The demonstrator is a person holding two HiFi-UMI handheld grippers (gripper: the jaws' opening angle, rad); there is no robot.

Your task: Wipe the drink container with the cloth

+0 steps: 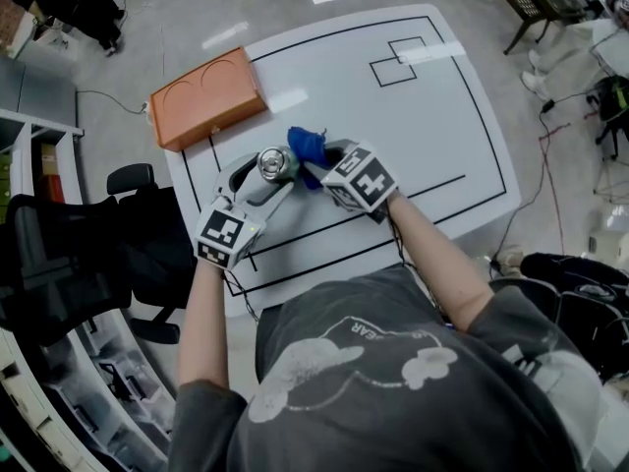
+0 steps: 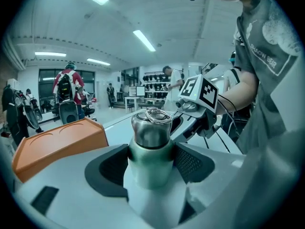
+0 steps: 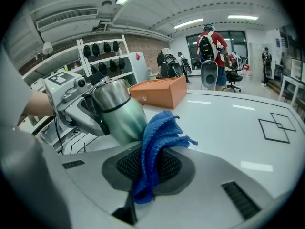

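Looks like a lab or workshop: white table marked with black outlines, shelves of dark gear, office chairs, floor cables, ceiling strip lights.

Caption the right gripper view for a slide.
Right gripper holds a blue cloth beside the green bottle gripped by the left gripper.

In the left gripper view the bottle sinks out of sight below its shoulder between the jaws of the left gripper, and that gripper's body covers the foot of the box. From the head only the bottle's cap shows; the rest lies under the two grippers. The lower end of the cloth vanishes between the closed jaws of the right gripper. The person's arms and chest hide the near edge of the table. The chair at the left is cut by the picture's edge.
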